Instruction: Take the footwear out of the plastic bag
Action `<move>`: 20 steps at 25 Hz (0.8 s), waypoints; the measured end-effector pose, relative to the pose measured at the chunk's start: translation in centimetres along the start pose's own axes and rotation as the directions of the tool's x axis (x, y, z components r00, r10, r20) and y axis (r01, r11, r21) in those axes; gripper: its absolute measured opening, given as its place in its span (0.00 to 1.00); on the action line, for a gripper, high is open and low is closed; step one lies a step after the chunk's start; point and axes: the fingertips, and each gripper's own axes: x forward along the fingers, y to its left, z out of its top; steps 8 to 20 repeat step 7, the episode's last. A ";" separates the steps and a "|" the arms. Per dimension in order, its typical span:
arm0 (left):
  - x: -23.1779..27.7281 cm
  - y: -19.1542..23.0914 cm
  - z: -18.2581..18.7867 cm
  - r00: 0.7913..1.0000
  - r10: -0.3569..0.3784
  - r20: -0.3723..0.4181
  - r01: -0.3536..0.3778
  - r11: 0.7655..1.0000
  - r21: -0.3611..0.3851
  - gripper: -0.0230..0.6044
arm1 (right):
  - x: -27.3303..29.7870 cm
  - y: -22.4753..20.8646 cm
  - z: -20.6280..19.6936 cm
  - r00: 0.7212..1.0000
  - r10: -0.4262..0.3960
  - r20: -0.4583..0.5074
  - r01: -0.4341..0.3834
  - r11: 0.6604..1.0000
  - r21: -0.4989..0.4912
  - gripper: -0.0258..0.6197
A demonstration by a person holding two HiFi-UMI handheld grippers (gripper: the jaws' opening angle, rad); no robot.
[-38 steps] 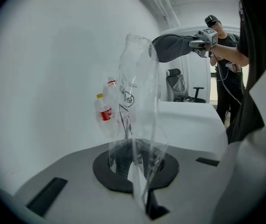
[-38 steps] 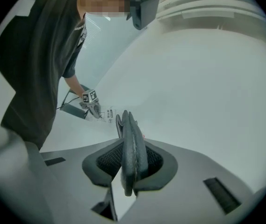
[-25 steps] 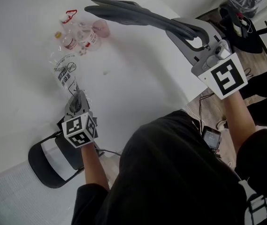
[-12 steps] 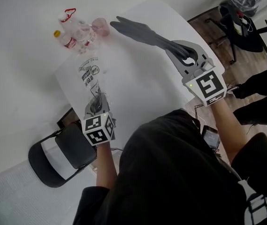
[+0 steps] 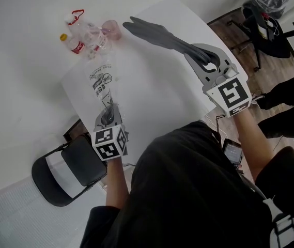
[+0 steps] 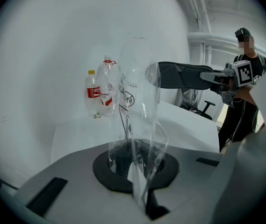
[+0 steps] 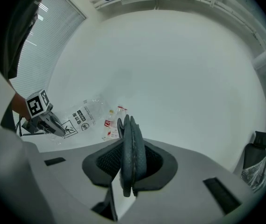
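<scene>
Pair of flat dark grey footwear (image 5: 157,35), clamped at one end in right tongs (image 5: 204,61), long axis running away over white worktop (image 5: 152,94); wholly outside, well right of clear printed plastic bag (image 5: 99,81) pinched in closed left tongs (image 5: 105,117).

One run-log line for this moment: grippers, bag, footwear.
left gripper: shut on bag | right gripper: shut on footwear | footwear: out of bag | bag: empty

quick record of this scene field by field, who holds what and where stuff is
left gripper: shut on bag
right gripper: shut on footwear
footwear: dark grey pair, out of bag, over table
bag: clear, printed, looks empty
far corner: bottles, pink cup
</scene>
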 end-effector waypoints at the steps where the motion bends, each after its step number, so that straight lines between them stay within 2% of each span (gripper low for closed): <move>1: 0.1 0.0 0.0 1.000 -0.003 -0.002 0.003 1.000 0.001 0.08 | 0.1 -0.1 0.0 1.000 -0.001 0.000 0.001 1.000 -0.001 0.16; 20: -0.3 -0.3 -0.2 1.000 -0.008 -0.016 0.008 1.000 0.000 0.08 | 0.4 0.0 0.5 1.000 0.007 -0.003 -0.007 1.000 -0.012 0.16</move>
